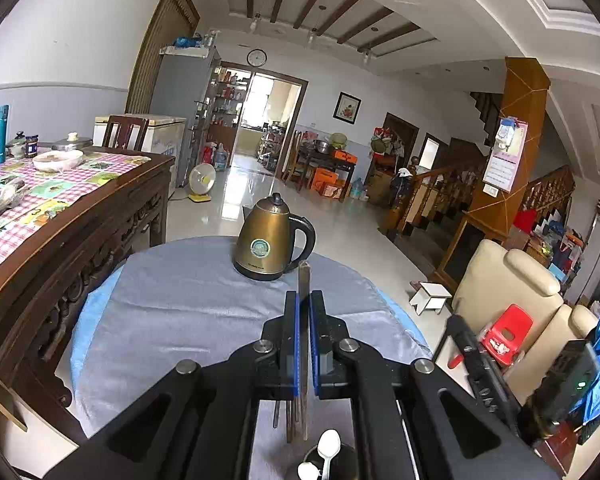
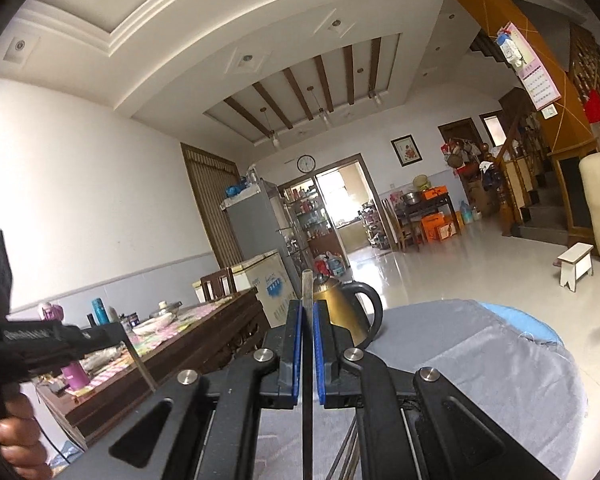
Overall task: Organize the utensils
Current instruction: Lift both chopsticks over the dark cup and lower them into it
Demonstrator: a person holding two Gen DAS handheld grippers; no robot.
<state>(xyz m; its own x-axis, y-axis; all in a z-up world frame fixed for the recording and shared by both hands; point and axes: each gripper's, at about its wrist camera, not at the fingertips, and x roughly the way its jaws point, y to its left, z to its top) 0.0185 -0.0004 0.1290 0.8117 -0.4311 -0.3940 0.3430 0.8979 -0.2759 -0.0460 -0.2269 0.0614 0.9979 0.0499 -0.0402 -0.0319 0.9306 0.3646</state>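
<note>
My left gripper [image 1: 304, 300] is shut on a chopstick [image 1: 303, 280] that stands upright between the blue pads. Below it several chopstick ends [image 1: 292, 420] hang over a dark holder [image 1: 320, 460] with white spoons [image 1: 327, 446] in it. My right gripper [image 2: 307, 308] is shut on another chopstick [image 2: 306, 286], also upright, its lower part running down between the fingers. Both grippers are above a round table with a grey cloth [image 1: 188, 312]. The left gripper's body [image 2: 40, 340] and a hand show at the left of the right wrist view.
A brass kettle [image 1: 270, 240] with a black handle stands at the far side of the round table; it also shows in the right wrist view [image 2: 346, 312]. A long wooden table [image 1: 80, 208] with a checkered cloth and dishes is at the left. A cream armchair [image 1: 512, 288] is at the right.
</note>
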